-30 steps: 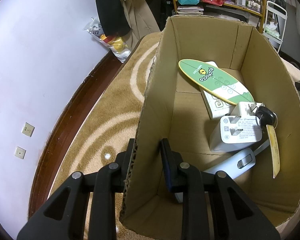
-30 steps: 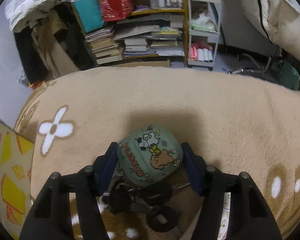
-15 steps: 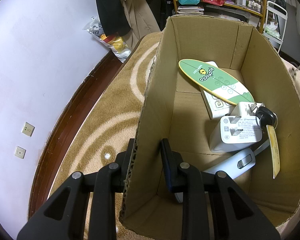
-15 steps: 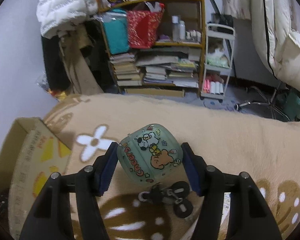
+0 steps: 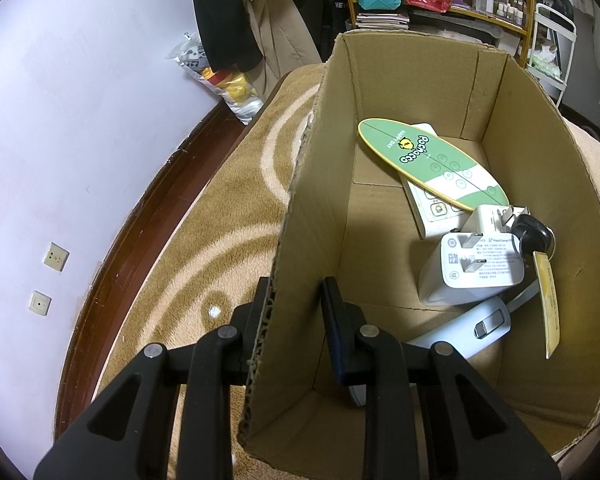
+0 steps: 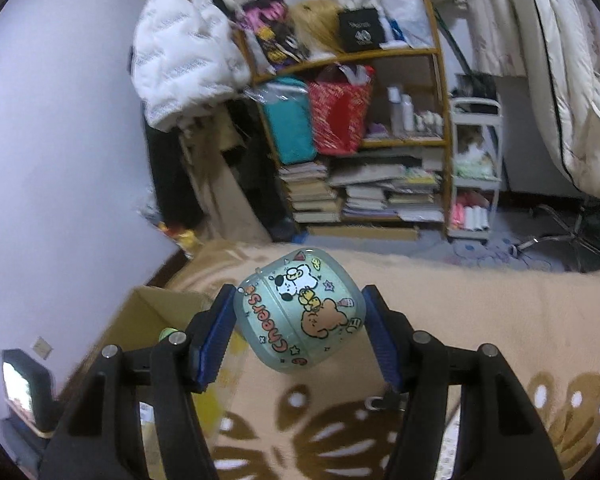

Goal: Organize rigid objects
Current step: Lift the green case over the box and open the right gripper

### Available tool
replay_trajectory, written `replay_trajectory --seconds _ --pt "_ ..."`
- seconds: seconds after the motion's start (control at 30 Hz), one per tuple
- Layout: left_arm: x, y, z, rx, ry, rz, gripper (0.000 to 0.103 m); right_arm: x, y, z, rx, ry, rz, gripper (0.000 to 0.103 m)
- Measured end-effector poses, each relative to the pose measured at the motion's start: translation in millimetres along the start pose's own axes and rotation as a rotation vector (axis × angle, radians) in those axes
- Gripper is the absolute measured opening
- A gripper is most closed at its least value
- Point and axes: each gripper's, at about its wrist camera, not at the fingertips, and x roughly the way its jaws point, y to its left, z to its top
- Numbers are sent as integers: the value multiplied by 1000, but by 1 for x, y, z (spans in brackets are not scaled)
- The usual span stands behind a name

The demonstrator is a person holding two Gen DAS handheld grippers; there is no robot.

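Two grippers are at work over the bed. The left gripper (image 5: 296, 304) straddles the near wall of a cardboard box (image 5: 540, 152), one finger outside against the corrugated edge and the other inside; its jaws look closed on that wall, though the inner finger's contact with the card is hard to make out. The box sits on a tan blanket (image 5: 220, 208) with pale swirls, close to a lilac wall.

Inside the box, toward its right side, lies a green and white oval board (image 5: 428, 160) printed with a cartoon logo, resting across a flat white device (image 5: 432, 208). In front of that stands a white charger (image 5: 472, 272) with its prongs showing, a smaller white plug (image 5: 488, 218) just behind it, and a black key (image 5: 532, 232) with a yellow tag (image 5: 548, 304) leaning at the right wall. A pale blue device (image 5: 464, 328) lies at the near end, partly behind the inner finger.

The right gripper (image 6: 298, 316) is clamped on a pale green case (image 6: 300, 312) covered in cartoon dog and bear stickers, held between the blue pads clear above the blanket. Something small and metal dangles under it. In that view the box's corner (image 6: 148, 304) shows low to the left, and a cluttered bookshelf (image 6: 364, 184) stands beyond the bed
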Motion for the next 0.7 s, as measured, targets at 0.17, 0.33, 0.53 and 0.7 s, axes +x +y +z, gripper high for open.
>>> replay_trajectory --seconds 0.17,0.33,0.53,0.7 --pt "0 1 1 1 -1 3 24 -15 29 5 -24 -34 78 66" --pt "0 -1 2 2 2 5 24 -22 58 3 -67 -33 143 66" --pt "1 -1 3 3 0 6 24 -21 90 -10 -106 -8 215 66" --pt "1 -2 2 6 -3 8 24 -9 113 -30 -155 51 250 66"
